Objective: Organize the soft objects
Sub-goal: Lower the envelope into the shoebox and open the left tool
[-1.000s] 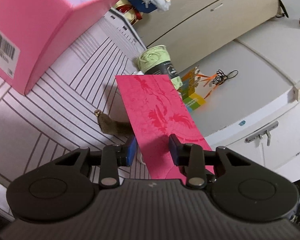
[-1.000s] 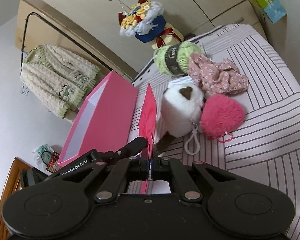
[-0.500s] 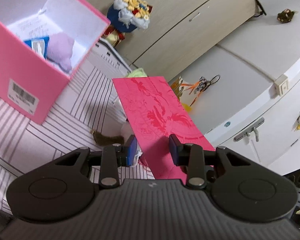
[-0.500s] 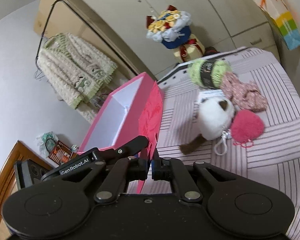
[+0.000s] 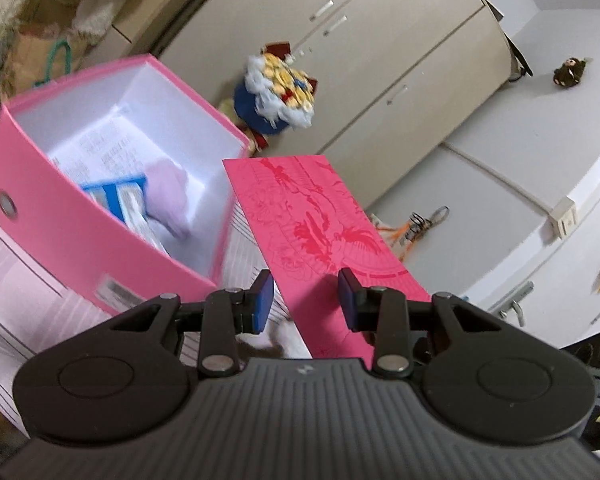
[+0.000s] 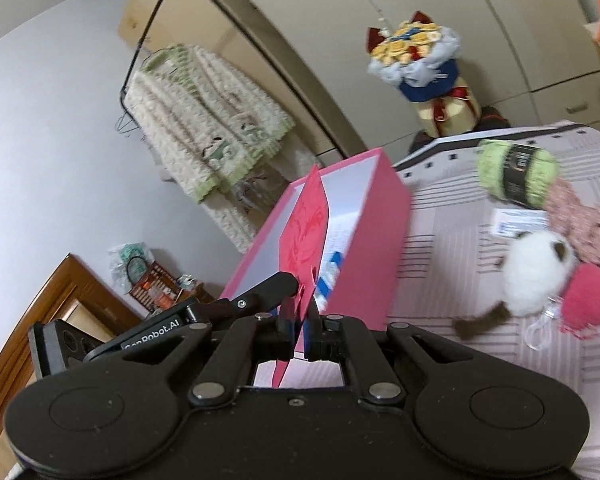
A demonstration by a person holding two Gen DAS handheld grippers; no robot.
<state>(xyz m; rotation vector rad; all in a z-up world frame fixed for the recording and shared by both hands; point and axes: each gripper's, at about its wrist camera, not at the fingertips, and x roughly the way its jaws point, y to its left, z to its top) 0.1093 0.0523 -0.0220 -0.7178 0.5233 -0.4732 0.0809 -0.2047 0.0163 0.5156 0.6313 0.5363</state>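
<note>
One pink box (image 6: 384,236) stands on the bed (image 6: 480,280). Beside the box lie four soft things: one green yarn ball (image 6: 518,174), one floral cloth (image 6: 580,228), one white plush toy (image 6: 536,280) and one pink pompom (image 6: 588,300). One red envelope (image 5: 320,224) hangs over the box.

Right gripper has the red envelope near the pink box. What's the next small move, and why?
Probably ease the right gripper forward and lower the red envelope into the pink box. The envelope sits clamped on edge at the open box's rim; the left gripper is open, holding nothing.
</note>
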